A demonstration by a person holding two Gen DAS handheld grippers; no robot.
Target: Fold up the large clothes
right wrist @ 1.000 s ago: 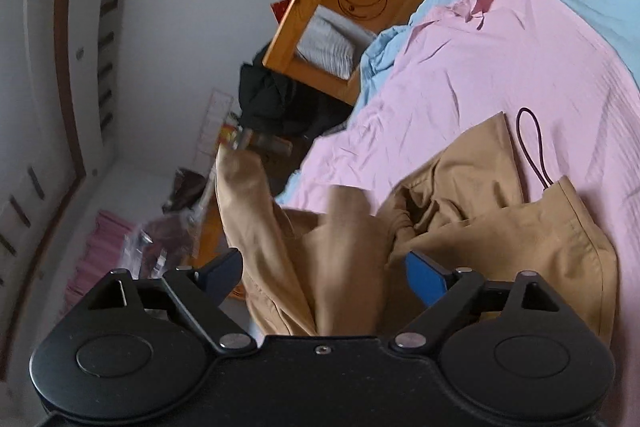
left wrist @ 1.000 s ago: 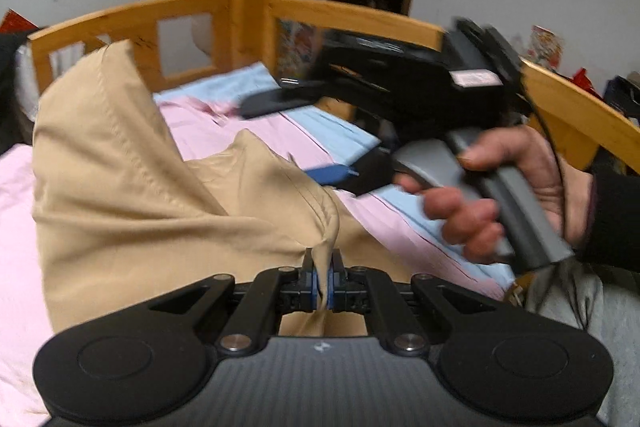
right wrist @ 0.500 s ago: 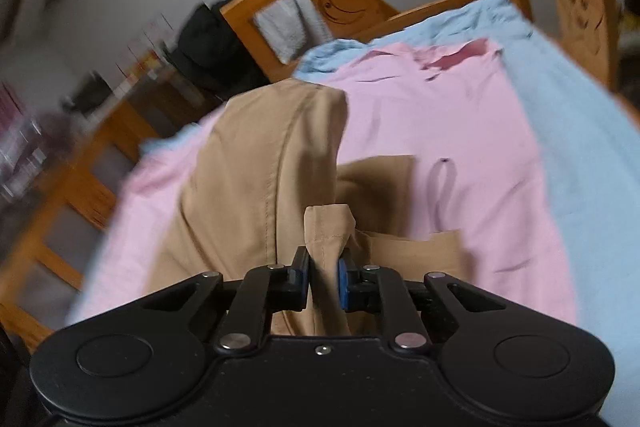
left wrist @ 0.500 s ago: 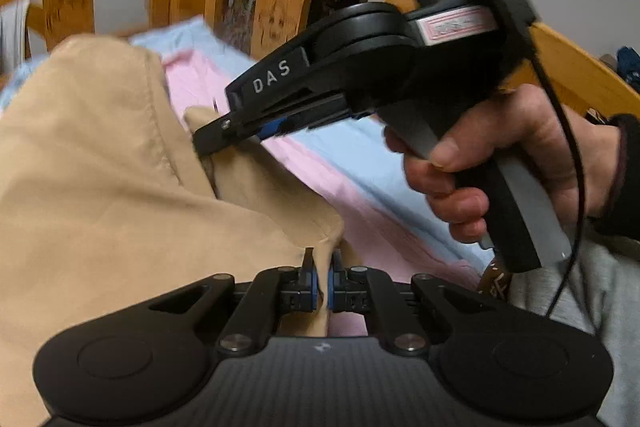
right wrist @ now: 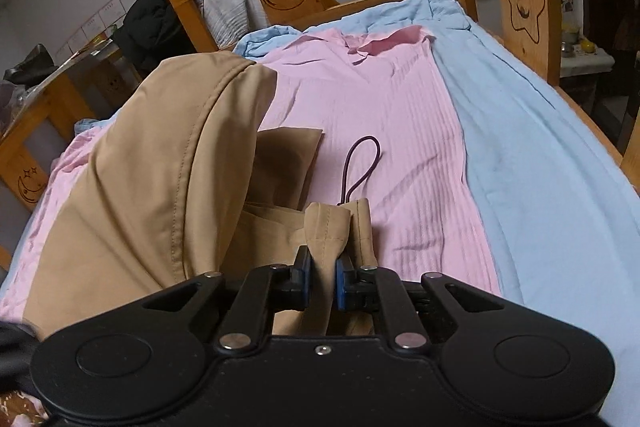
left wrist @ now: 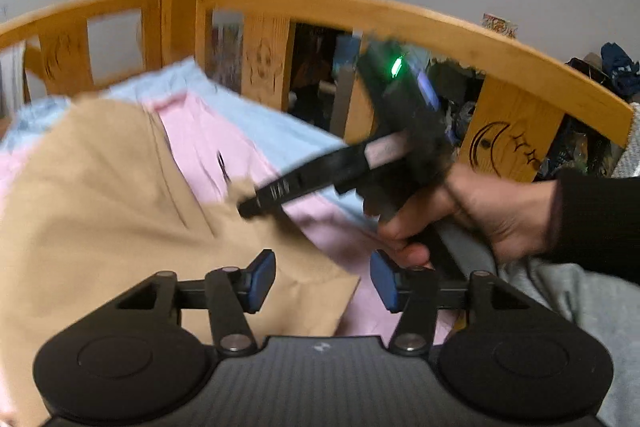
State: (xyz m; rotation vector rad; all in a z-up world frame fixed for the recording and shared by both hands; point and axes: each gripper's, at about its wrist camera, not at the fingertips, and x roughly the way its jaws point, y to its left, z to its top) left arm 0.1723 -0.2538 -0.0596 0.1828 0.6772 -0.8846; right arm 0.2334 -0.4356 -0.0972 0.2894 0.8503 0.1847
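A large tan garment [left wrist: 100, 219] lies bunched on a pink sheet [left wrist: 200, 143] on a bed. My left gripper [left wrist: 322, 281] is open, its blue pads apart just above the garment's near corner. My right gripper [right wrist: 322, 281] is shut on a bunched seam of the tan garment [right wrist: 160, 167]; it also shows in the left wrist view [left wrist: 304, 183], blurred, held by a hand. A dark cord loop [right wrist: 362, 163] sticks out of the garment onto the pink sheet [right wrist: 380, 99].
A light blue sheet [right wrist: 540, 147] covers the bed under the pink one. A wooden bed rail [left wrist: 360, 11] with moon and star carvings runs around the far side. Dark clothes [right wrist: 148, 27] hang beyond the rail.
My left gripper has opened and let go of the tan fabric. My right gripper closed on a fold of the garment and has moved over it.
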